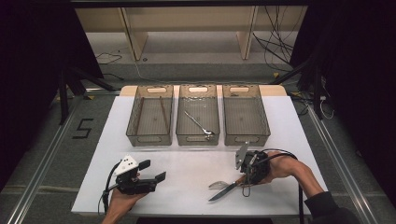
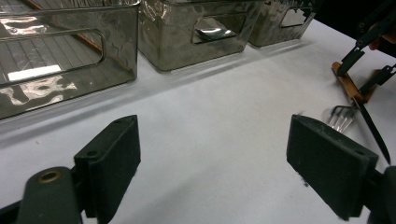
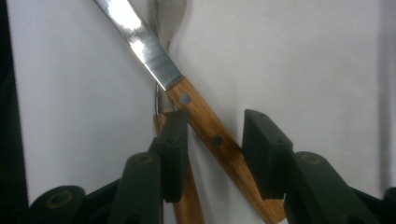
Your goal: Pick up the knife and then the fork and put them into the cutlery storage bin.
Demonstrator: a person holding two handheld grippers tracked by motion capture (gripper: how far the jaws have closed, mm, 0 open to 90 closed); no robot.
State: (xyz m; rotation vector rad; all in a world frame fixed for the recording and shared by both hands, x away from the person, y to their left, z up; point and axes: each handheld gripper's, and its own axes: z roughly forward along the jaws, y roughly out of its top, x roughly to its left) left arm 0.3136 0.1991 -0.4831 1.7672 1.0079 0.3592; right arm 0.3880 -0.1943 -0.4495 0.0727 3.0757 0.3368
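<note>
In the high view the right hand point(image 1: 280, 169) comes in from the lower right of the frame, forearm angled up and to the left, and holds the right gripper point(image 1: 246, 173) low over the counter point(image 1: 289, 126), tipped down at the knife point(image 1: 227, 190). The right gripper view shows its jaws apart, one on each side of the knife's wooden handle point(image 3: 219, 140), close to it but not clamped (whether a pad touches the wood I cannot tell). The blade point(image 3: 140, 44) runs to the upper left of that frame, crossing over a fork point(image 3: 168, 18) whose own wooden handle lies under the left jaw.

The left hand point(image 1: 122, 199) rises from the bottom edge, lower left of the high view, with the left gripper point(image 1: 152, 171) level and pointing right. Its jaws are wide apart with nothing between them; the left gripper view shows bare white counter between the pads, and the knife and fork tines point(image 2: 341, 116) at the right edge of the frame.

Three smoked clear bins stand in a row at the upper middle of the counter: the left bin point(image 1: 150, 135) holds chopsticks point(image 1: 164, 113), the middle bin point(image 1: 197, 138) a metal utensil point(image 1: 200, 124), and the right bin's point(image 1: 246, 138) contents I cannot make out. Beyond the counter are a grey floor, a pale wooden shelf point(image 1: 191, 23) at the top, cables at the upper right, dark curtains on both sides, and a "5" point(image 1: 83, 128) marked on the floor at left.
</note>
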